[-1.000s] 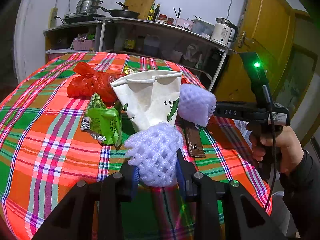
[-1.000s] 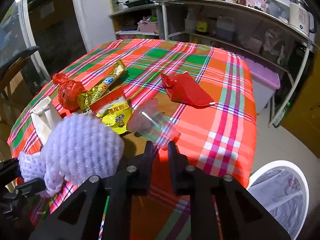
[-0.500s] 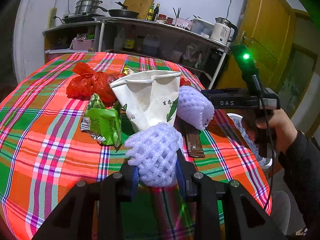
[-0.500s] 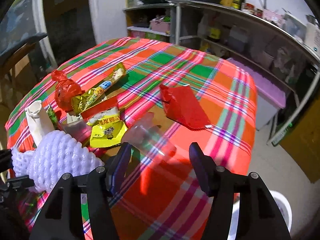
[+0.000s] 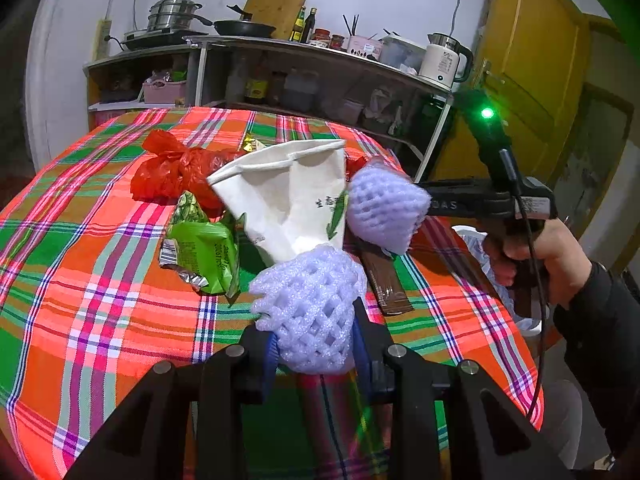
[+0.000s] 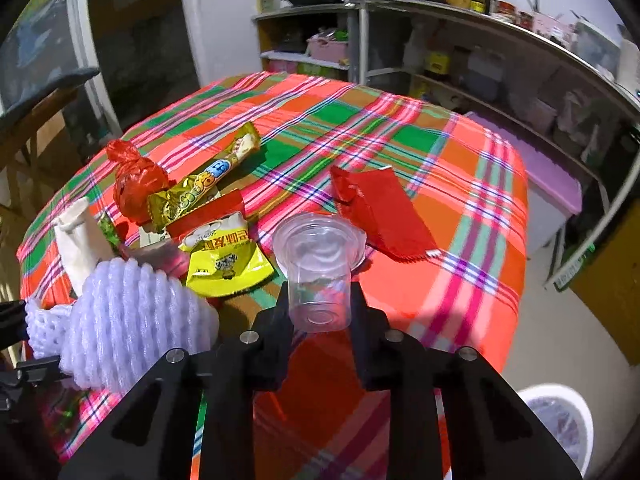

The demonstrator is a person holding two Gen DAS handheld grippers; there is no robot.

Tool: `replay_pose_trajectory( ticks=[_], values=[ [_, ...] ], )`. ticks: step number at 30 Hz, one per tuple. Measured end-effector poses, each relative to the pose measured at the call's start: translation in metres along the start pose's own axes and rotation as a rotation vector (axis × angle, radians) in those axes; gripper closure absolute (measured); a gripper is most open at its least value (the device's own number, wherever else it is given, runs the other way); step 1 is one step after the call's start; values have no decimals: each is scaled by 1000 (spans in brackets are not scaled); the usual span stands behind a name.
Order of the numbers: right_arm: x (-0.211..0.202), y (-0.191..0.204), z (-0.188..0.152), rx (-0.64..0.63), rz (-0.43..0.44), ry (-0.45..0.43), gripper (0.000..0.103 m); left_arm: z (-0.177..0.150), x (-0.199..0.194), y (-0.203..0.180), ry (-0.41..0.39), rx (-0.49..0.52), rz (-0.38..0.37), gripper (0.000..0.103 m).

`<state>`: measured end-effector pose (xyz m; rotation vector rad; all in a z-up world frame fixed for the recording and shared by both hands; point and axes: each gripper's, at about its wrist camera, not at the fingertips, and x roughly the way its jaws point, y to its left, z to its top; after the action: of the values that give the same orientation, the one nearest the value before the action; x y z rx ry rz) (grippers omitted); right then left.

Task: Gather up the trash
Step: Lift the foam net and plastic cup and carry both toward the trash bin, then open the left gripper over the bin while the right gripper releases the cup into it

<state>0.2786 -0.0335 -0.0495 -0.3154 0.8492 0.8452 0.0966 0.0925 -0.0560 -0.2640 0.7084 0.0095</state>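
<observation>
Right now the clear plastic cup (image 6: pixel 318 276) sits pinched in the right hand-held gripper (image 6: pixel 319 308) above the counter (image 6: pixel 460 248); the left hand-held gripper (image 5: pixel 316 344) clamps a foam fruit net (image 5: pixel 310 308). Squeezing harder could probably crumple the thin cup and let it slip out.

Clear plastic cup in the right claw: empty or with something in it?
Looks empty. The clear plastic cup sits between the right claw fingers, mouth facing away; through its walls only tablecloth colours show, no liquid line.

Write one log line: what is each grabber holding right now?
left gripper: shut on foam net | right gripper: shut on clear plastic cup | bin: on floor
</observation>
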Motion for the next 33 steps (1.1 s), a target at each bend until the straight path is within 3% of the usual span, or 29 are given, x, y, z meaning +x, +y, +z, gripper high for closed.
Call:
replay_pose_trajectory(
  ticks=[19, 33],
  values=[
    [-124, -7, -100, 249, -84, -132, 77, 8, -27, -67, -28, 95, -49, 71],
    [-160, -46, -165, 398, -191, -128, 77, 18, 17, -154, 23, 241, -177, 71]
  ],
)
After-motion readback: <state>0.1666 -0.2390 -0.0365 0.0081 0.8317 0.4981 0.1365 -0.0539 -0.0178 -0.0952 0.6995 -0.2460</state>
